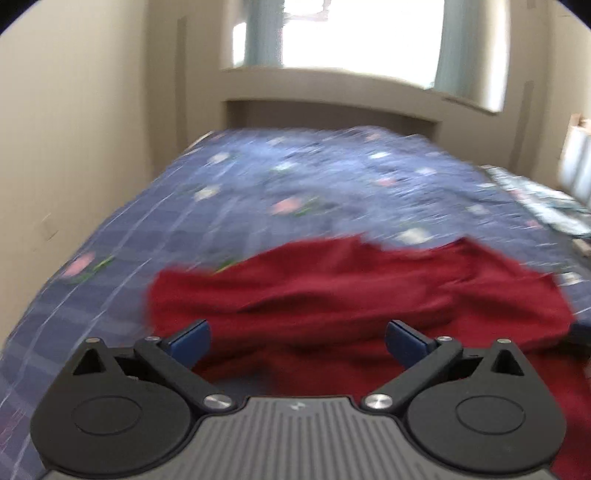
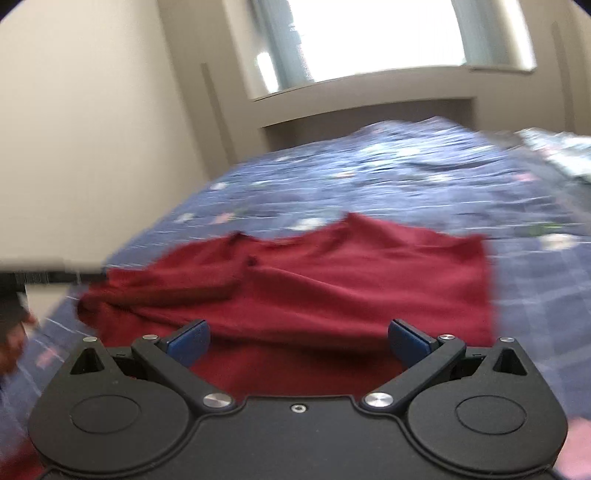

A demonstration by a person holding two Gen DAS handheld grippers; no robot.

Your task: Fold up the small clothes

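Both wrist views motion-blurred; fine detail unreliable.

Red garment (image 1: pixel 354 295) spread loosely on bed (image 1: pixel 229 206), rumpled, with long folds running across it. Bedcover blue with a pale grid and small pink and white flowers. In right wrist view, same red garment (image 2: pixel 303 288) lying flat-ish, right edge fairly straight, left side bunched into a narrow twist; possibly a sleeve, too blurred to confirm.

Left tool (image 1: pixel 298 341): jaws spread wide, blue pads (image 1: pixel 192 341) well apart. Nothing gripped. Red cloth seen in the gap between the pads, below them; no pad pressing on it.

Right tool (image 2: pixel 298 341): jaws likewise spread wide, blue pads (image 2: pixel 408 341) well apart. Nothing gripped. Red cloth visible between and beyond the pads, no contact discernible.

Both tools angled downward over near edge of garment.

Background: cream wall (image 1: pixel 74 129) along left side of bed, bright window (image 1: pixel 351 33) with pale curtains beyond far end. Patterned cloth (image 1: pixel 543 206) on far right of bed, separate from garment. At left edge of right wrist view, dark blurred shape (image 2: pixel 11 321), unidentifiable.
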